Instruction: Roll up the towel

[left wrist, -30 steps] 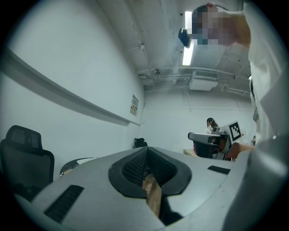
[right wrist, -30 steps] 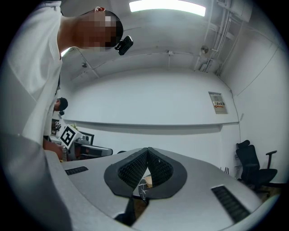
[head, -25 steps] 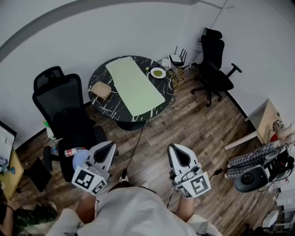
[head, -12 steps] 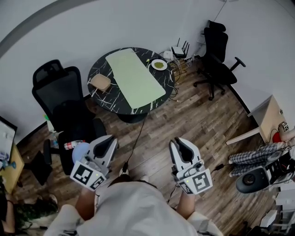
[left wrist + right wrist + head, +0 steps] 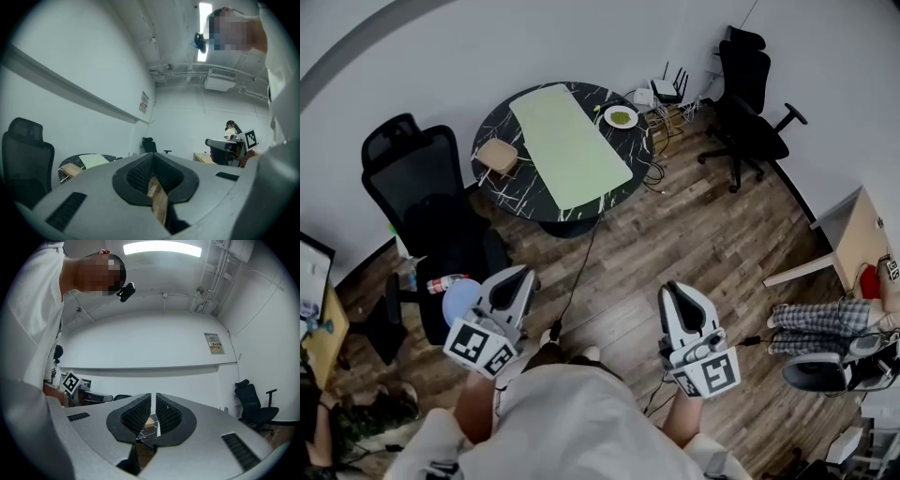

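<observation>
Pale green rectangular towel (image 5: 570, 142) flat on round black marble table (image 5: 523, 194). Both claws well apart from the table: left gripper (image 5: 513, 279) jaws together, empty; right gripper (image 5: 678, 296) just been closing, thin gap, nothing between.

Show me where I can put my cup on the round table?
Bare tabletop lies left of the towel, nearer than the tan box, and in a slimmer strip right of it, below the plate. The towel fills the middle.

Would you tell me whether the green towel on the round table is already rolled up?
No, the towel lies spread out flat across the dark round table, with no part of it rolled.
</observation>
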{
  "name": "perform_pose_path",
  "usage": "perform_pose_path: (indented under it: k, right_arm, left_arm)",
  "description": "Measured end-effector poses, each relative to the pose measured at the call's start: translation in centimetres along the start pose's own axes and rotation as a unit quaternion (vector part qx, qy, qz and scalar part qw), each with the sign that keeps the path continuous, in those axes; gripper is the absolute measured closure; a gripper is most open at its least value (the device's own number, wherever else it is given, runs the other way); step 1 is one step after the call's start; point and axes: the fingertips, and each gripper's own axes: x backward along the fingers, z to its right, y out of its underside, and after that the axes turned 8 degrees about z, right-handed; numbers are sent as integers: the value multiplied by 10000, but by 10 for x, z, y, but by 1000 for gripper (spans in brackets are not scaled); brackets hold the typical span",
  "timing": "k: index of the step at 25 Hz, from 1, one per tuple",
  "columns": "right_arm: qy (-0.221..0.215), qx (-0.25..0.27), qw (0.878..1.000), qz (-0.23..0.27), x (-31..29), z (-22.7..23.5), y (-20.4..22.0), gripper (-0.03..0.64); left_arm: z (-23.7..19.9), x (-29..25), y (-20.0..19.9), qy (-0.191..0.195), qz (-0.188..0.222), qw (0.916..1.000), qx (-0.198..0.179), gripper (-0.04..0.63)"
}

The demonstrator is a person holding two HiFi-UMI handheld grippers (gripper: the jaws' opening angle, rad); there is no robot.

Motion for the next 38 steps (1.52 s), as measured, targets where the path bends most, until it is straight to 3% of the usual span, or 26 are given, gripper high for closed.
perform_pose_path:
  k: [5,13,17,21,27,30,32,34,36,38]
  right_arm:
    - [202,-188,9996,12,8,28,9,594]
    - [38,-149,9998,-158,-33,59,32,594]
    - [-86,-14,9993,-374,-83,84,58,594]
    - [-291,464,9943,-912,-161,119,100,572]
    - [-747,870,9797,-1642,-274,168,149,561]
    - [-994,1225,9603,-2300,-299,191,196,546]
    - [-1228,1344,9430,-2785,-305,206,233,539]
    - [-1634,1516,9182,-3276,-307,222,276,535]
    - [-2264,1755,8818,-3747,-302,235,330,528]
    - [-3057,1881,8279,-4310,-283,243,389,516]
  left_arm:
    - [-3,-15,9,-75,-110,9998,-126,591]
    - [-28,-68,19,40,-195,9995,-250,591]
    - [-65,-112,30,57,-259,9990,-364,589]
    - [-124,-164,45,82,-418,9987,-276,576]
    - [-191,-231,90,347,-1224,9918,-70,491]
    - [-207,-248,144,549,-2146,9746,-326,438]
    - [-210,-248,194,702,-2937,9517,-555,412]
    - [-209,-243,242,873,-3671,9226,-801,400]
    - [-208,-238,285,1033,-4294,8915,-1010,393]
    - [-204,-233,320,1186,-4784,8628,-1126,393]
